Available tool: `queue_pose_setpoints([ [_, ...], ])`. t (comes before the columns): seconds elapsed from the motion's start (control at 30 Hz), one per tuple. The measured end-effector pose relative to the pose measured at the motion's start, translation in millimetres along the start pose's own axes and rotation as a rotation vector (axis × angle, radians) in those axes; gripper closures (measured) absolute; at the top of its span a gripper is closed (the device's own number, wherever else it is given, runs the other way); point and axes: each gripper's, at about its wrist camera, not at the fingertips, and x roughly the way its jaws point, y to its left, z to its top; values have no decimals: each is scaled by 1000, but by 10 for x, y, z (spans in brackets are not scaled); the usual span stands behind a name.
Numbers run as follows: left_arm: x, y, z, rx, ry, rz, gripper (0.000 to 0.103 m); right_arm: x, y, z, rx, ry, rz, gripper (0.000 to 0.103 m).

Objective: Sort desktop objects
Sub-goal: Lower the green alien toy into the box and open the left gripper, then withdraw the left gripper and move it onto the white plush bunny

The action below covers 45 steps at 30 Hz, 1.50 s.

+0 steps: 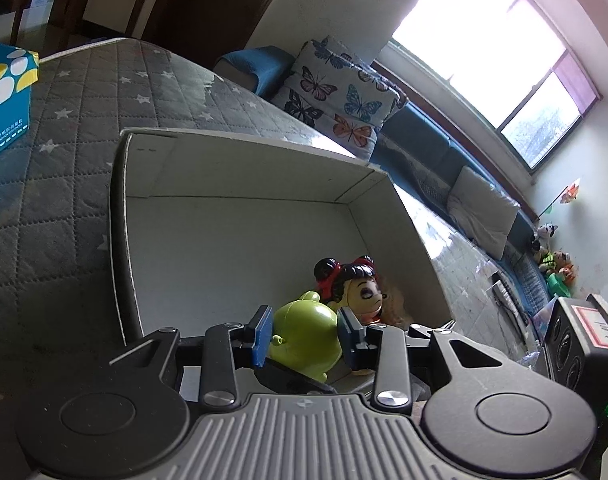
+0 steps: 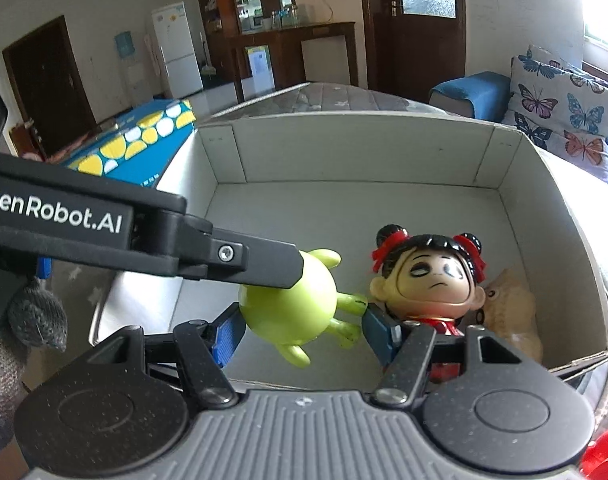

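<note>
A green toy figure [image 1: 304, 336] sits between the blue pads of my left gripper [image 1: 306, 334], which is shut on it just above the floor of the white cardboard box [image 1: 232, 160]. In the right wrist view the left gripper's finger [image 2: 264, 264] reaches in from the left onto the green toy [image 2: 292, 304]. My right gripper [image 2: 300, 336] is open around the toy's lower part, its pads apart from it. A black-haired doll with red bows [image 2: 428, 276] stands in the box [image 2: 344, 148] beside a tan plush [image 2: 512, 304].
A blue tissue box with yellow and white dots [image 1: 4, 100] stands left of the cardboard box on the grey quilted star-pattern cover [image 1: 64, 184]. A butterfly cushion [image 1: 336, 96] and a blue sofa lie behind. A black device [image 1: 576, 344] is at the right.
</note>
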Motion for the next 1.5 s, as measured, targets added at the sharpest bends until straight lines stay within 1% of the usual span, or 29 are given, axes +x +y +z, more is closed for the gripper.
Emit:
queue_pose_setpoints([
  [0.17, 34, -9, -5, 9, 7, 9, 66, 42, -45, 24, 10, 21, 4, 38],
  [0.4, 60, -1, 25, 2, 14, 10, 65, 42, -113, 39, 26, 12, 9, 37],
  [0.43, 56, 2, 20, 0, 13, 5, 65, 36, -132, 45, 36, 9, 14, 36],
  [0.53, 66, 5, 18, 1, 16, 11, 65, 9, -92, 48, 17, 0, 7, 27],
  [0.67, 68, 11, 10, 7, 16, 14, 65, -19, -41, 42, -6, -12, 1, 27],
  [0.87, 37, 8, 6, 5, 14, 10, 65, -83, -46, 28, 1, -28, 6, 27],
  [1.07, -61, -41, -27, 11, -3, 5, 65, -265, -30, -26, 9, -90, 4, 27],
  [1.2, -160, -93, -65, 22, -24, -2, 65, -462, -31, -101, 20, -154, -4, 26],
  [1.4, -339, -242, -174, 60, -64, -24, 65, -770, -36, -231, 23, -231, -22, 24],
  [1.5, -402, -338, -252, 85, -74, -42, 65, -904, -17, -316, 5, -253, -38, 22],
])
